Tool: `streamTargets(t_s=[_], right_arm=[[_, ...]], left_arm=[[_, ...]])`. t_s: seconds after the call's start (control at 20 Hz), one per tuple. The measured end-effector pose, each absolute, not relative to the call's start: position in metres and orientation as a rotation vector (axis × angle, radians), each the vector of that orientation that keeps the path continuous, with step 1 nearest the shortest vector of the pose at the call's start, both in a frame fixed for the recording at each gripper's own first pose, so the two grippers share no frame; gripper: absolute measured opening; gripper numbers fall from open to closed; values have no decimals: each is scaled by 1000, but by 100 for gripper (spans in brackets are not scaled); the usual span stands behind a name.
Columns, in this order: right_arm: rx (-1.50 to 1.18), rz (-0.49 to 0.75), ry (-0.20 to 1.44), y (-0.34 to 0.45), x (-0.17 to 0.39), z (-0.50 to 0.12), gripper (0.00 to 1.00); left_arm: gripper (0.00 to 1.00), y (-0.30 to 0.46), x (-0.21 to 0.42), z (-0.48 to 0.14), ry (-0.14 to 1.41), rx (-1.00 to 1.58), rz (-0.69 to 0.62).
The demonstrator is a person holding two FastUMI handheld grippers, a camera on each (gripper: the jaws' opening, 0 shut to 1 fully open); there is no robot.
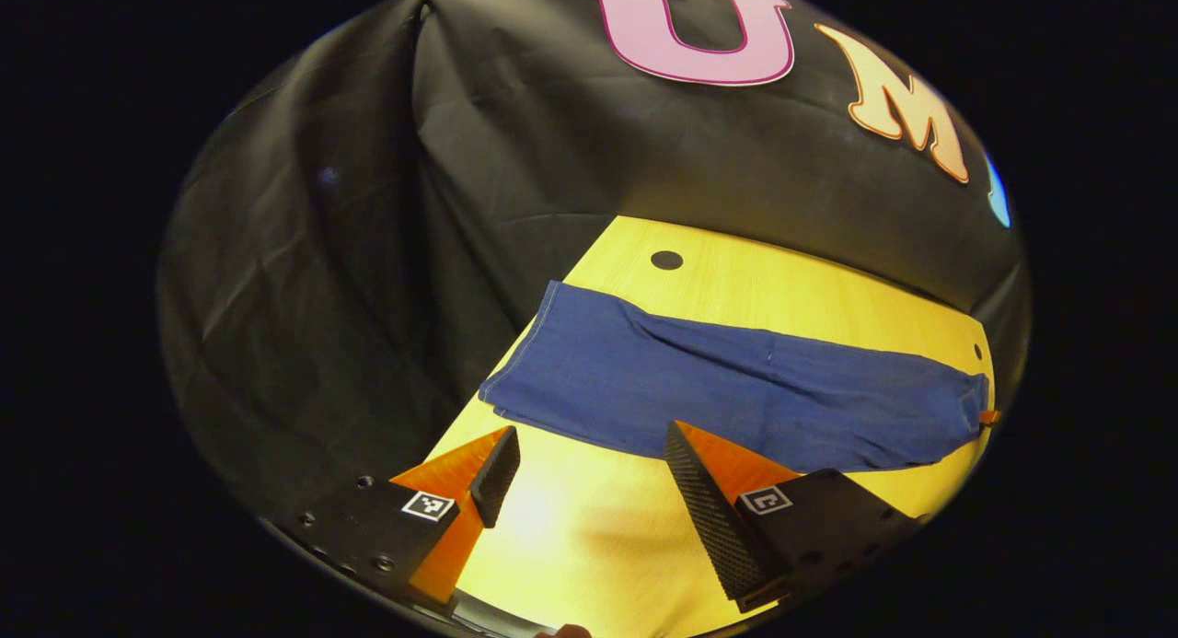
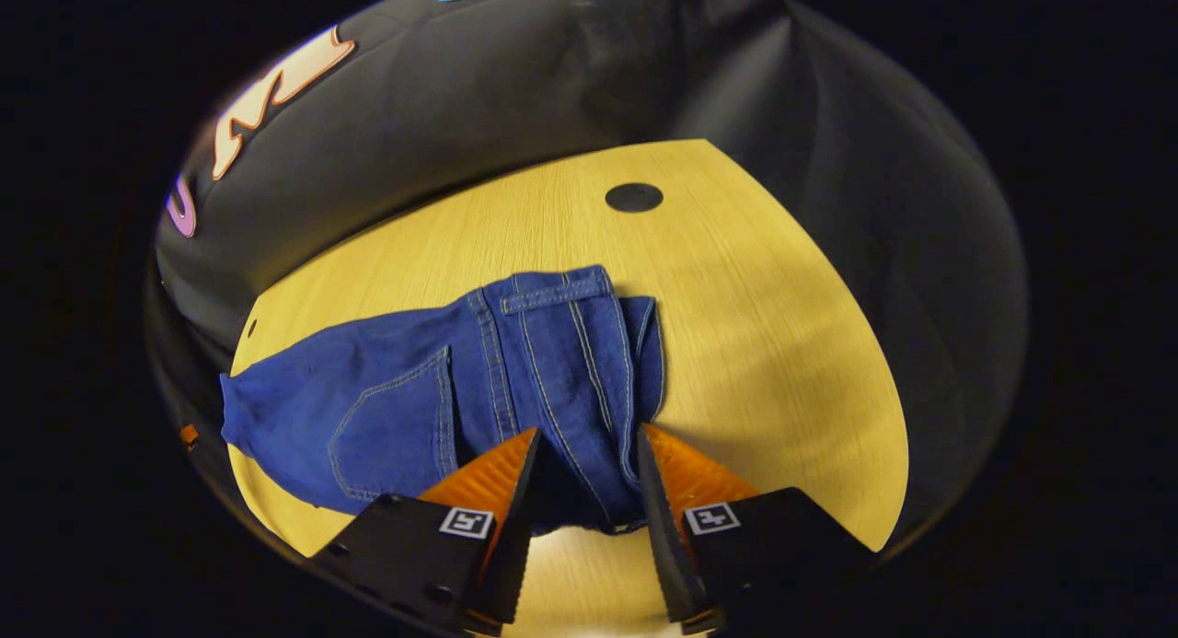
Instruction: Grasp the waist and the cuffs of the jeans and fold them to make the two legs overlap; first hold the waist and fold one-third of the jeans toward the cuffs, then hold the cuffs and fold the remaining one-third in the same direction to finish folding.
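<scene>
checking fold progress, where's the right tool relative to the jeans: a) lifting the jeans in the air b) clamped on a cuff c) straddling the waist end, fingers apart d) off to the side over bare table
c: in the right gripper view the right tool has its fingers spread either side of the waist end of the jeans, which lie flat on the table.

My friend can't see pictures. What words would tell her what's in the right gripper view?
Blue jeans lie on a yellow wooden table, waist end nearest the camera, legs trailing off to the left. The right gripper has its two fingers on either side of the waist, not yet closed on it. A black cloth wall stands behind the table.
</scene>
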State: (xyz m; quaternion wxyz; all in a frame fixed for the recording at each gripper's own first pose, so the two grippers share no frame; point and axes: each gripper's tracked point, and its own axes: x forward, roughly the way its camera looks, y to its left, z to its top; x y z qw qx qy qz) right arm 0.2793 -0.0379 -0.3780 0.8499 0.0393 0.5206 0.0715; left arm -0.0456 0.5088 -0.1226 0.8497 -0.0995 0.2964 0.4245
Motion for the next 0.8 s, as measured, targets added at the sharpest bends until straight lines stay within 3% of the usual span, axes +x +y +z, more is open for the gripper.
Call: streamTargets(t_s=[0.2,0.4,0.8], right_arm=[[148,196,1090,-33,281,-378,29],[170,189,1063,-32,280,-382,16],[16,204,1062,-37,284,-374,7]], left_arm=[[96,507,-44,-118,605,-240,886],[96,507,-40,-113,572,-266,865],[96,508,-39,-122,563,-285,824]])
